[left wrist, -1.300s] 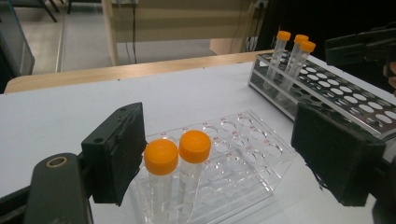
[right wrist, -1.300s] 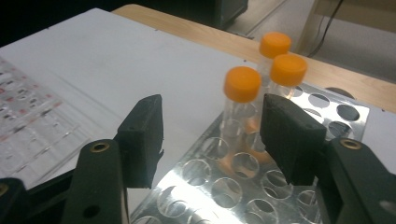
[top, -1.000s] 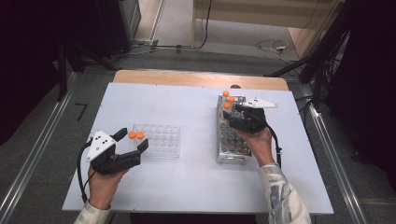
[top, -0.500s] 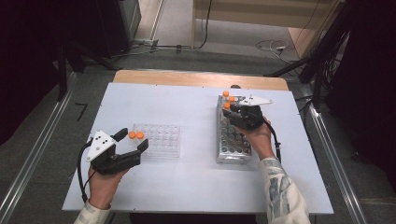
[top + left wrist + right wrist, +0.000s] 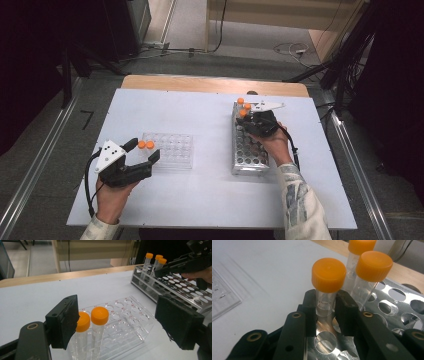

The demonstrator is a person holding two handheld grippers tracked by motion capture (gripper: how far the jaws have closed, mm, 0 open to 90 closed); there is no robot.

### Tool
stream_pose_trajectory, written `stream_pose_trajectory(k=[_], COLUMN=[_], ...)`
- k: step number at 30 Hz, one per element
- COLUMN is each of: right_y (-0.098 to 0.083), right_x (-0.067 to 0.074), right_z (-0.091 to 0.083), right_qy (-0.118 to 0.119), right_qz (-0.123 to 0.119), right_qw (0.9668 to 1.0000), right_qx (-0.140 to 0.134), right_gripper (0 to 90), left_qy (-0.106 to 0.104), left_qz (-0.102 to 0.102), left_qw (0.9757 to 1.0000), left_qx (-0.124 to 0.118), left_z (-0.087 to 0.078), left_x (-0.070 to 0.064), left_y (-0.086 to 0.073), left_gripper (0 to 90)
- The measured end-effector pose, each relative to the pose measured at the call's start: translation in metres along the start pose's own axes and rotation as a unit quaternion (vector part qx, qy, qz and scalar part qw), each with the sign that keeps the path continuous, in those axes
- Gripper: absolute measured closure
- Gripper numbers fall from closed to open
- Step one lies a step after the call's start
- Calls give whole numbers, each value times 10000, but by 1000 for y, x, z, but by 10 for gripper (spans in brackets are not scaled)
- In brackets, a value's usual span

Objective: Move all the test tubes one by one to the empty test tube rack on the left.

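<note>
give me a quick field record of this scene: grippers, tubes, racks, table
right gripper: jaws have just been closing, now shut on an orange-capped tube standing in the metal rack
metal rack tubes: three in all, at its far end
left gripper: open, jaws either side of the near end of the clear plastic rack
clear rack tubes: two orange-capped tubes, upright, side by side
table: white top, wooden far edge

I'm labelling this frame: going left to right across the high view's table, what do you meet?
Left gripper → clear plastic rack with two orange-capped tubes → metal rack → right gripper, shut on a tube.
</note>
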State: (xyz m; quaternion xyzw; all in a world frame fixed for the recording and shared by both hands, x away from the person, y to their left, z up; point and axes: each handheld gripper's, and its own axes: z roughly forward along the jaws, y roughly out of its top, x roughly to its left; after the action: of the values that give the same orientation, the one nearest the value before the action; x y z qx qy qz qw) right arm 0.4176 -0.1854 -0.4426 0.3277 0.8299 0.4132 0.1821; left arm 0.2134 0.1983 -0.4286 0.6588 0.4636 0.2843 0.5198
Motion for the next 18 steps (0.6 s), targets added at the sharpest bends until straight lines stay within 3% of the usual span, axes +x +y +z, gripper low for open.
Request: stream_pose_trajectory(k=[3,18], right_y=[0,15], right_x=[-1,9], right_z=[0,-17], right_qy=[58,-121], right_qz=[-2,-305], right_qw=[10000,9989], right_qx=[-28,-328], right_gripper=[712,716], left_qy=[-11,3], left_qz=[-5,-18], left_qw=[10000,9999], left_qx=[9,100], left_z=[0,2], left_x=[-1,-1], left_y=[0,0], left_gripper=[194,146])
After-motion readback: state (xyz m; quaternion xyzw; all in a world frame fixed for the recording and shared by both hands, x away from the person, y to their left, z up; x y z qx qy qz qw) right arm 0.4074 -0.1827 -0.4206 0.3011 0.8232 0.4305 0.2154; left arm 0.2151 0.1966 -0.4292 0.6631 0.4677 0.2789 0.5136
